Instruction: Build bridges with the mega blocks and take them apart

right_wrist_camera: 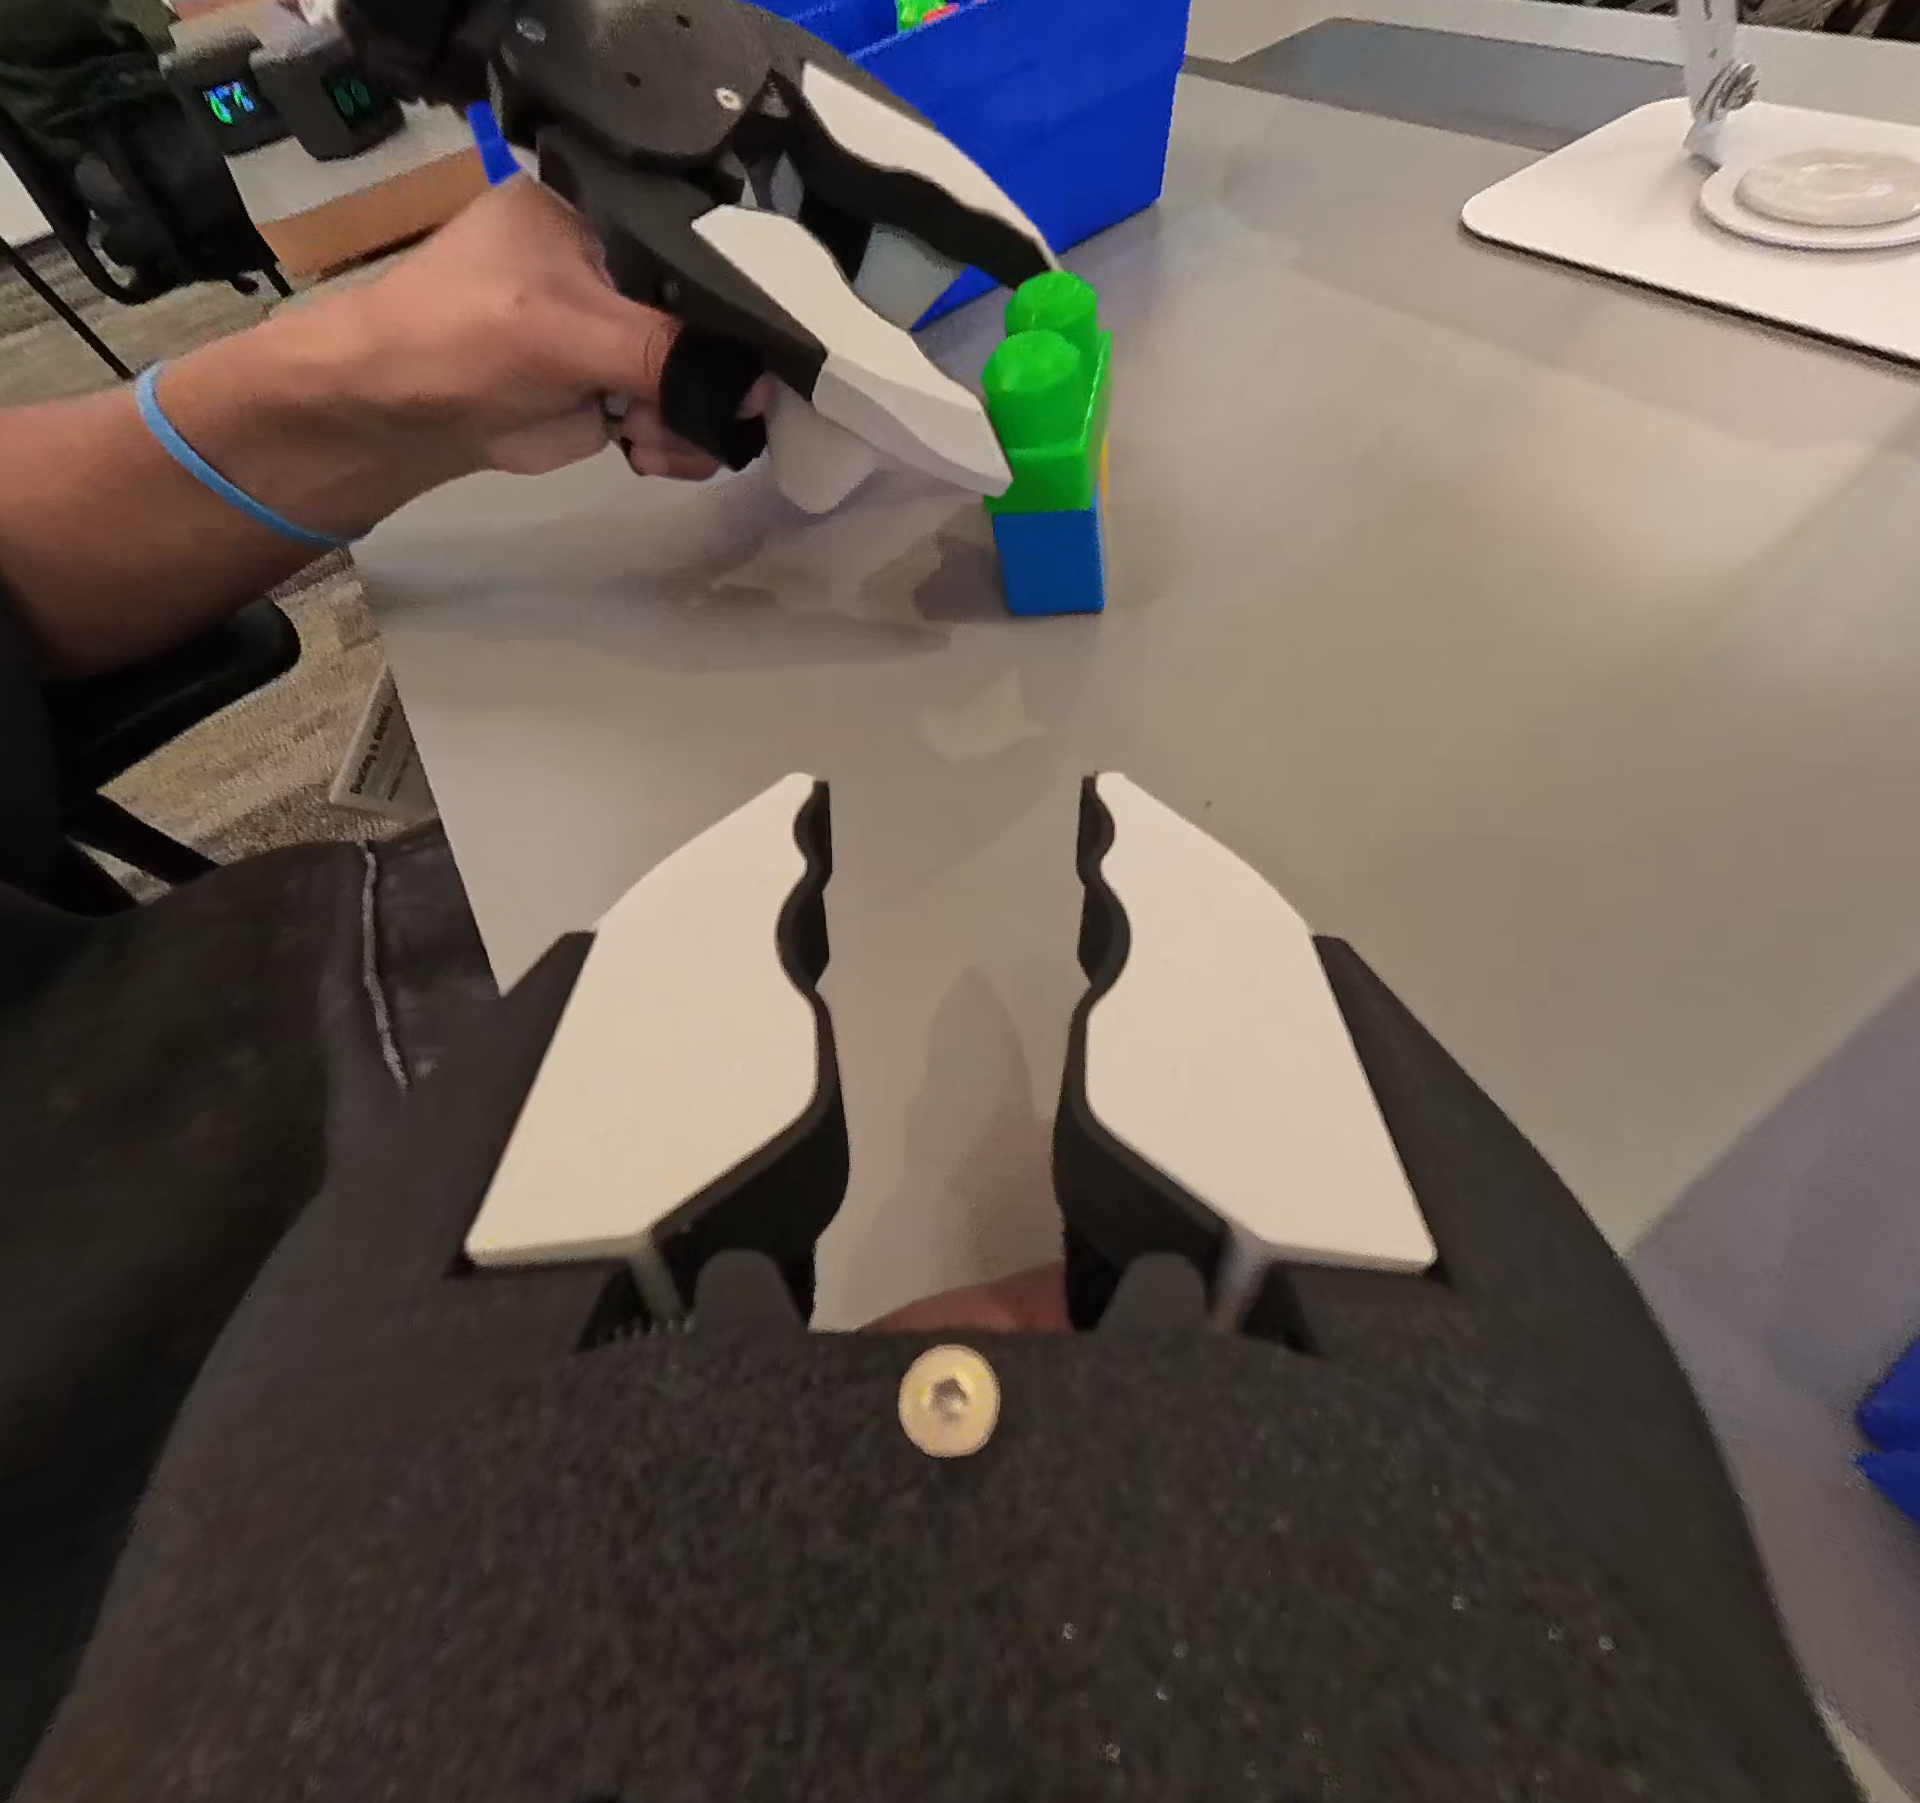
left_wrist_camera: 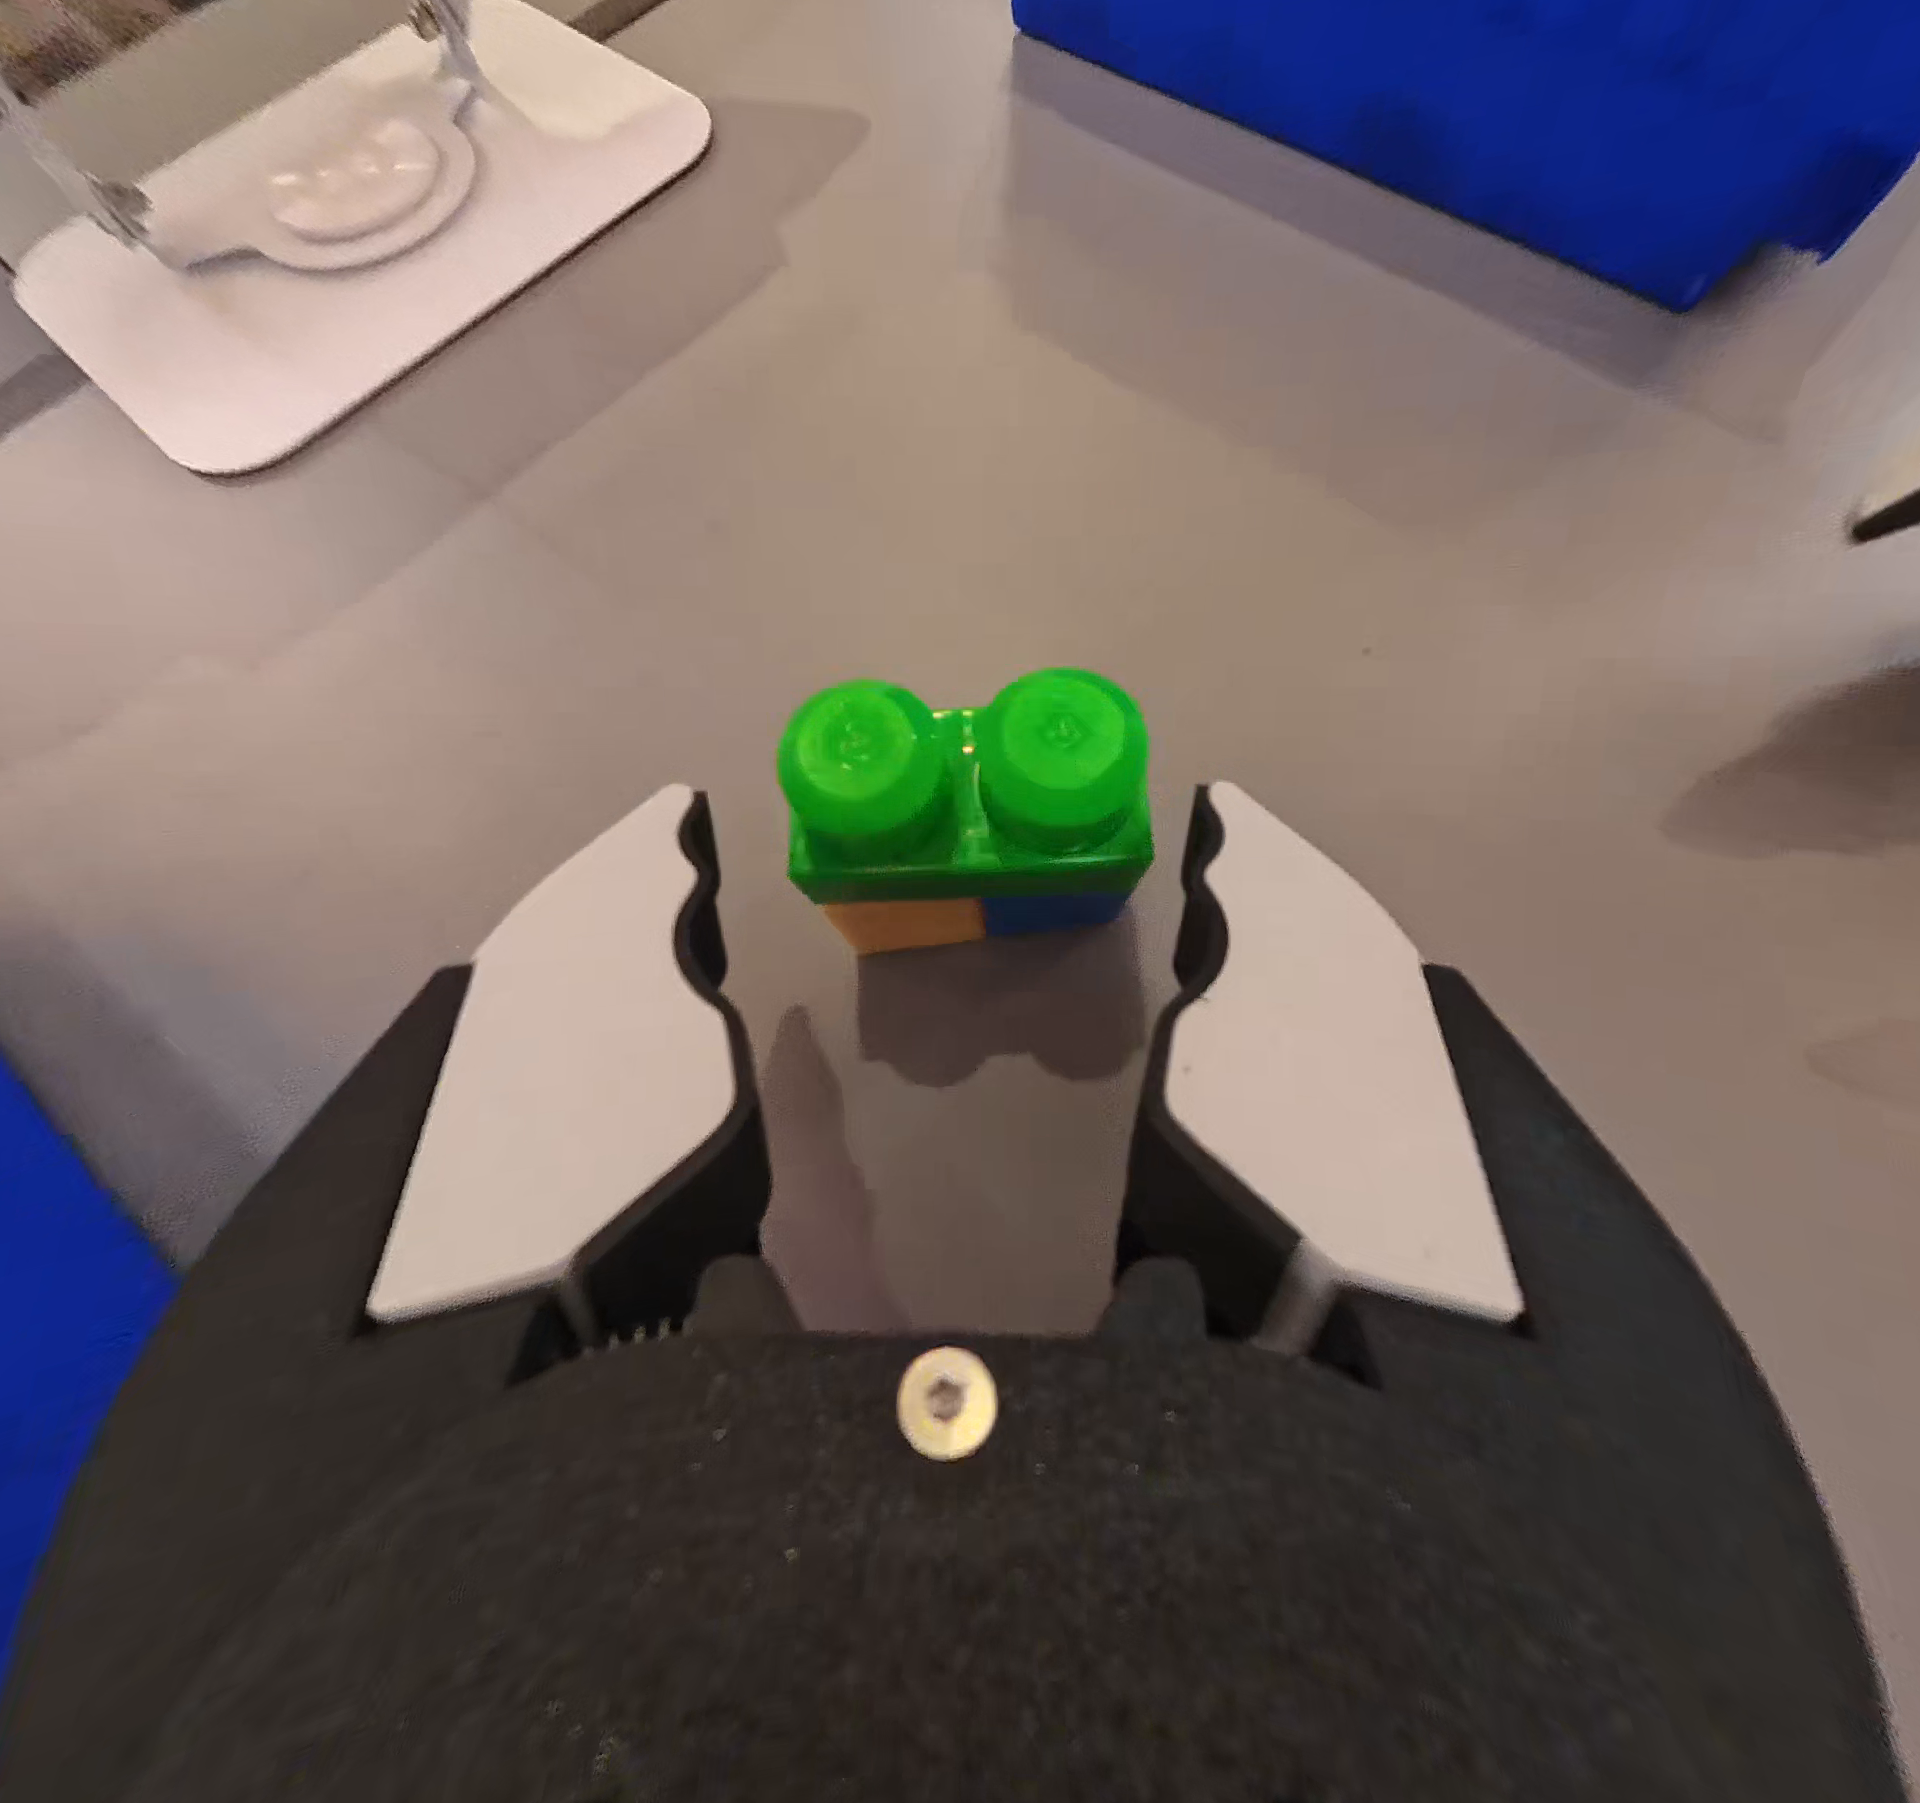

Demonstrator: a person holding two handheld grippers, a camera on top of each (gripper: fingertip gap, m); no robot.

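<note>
A small bridge stands on the grey table [left_wrist_camera: 520, 610]: a green two-stud block [left_wrist_camera: 966, 797] lies across an orange block [left_wrist_camera: 904, 922] and a blue block [left_wrist_camera: 1060, 912]. My left gripper [left_wrist_camera: 951, 808] is open, with its fingertips on either side of the green block and small gaps showing. In the right wrist view the green block [right_wrist_camera: 1049, 444] sits on the blue block [right_wrist_camera: 1049, 558], and a hand holds the left gripper [right_wrist_camera: 1023, 371] against it. My right gripper [right_wrist_camera: 954, 787] is open and empty, near the table's front, well short of the bridge.
A blue bin [right_wrist_camera: 1029, 91] with loose blocks stands behind the bridge and also shows in the left wrist view [left_wrist_camera: 1455, 70]. A white stand on a flat base [left_wrist_camera: 364, 226] sits at the far side [right_wrist_camera: 1714, 215]. The table edge [right_wrist_camera: 416, 714] runs down the left. The right gripper is farther from the flat base [left_wrist_camera: 364, 226], some 40 cm, than the left, some 30 cm. The right camera catches it too, in the right wrist view [right_wrist_camera: 1764, 204].
</note>
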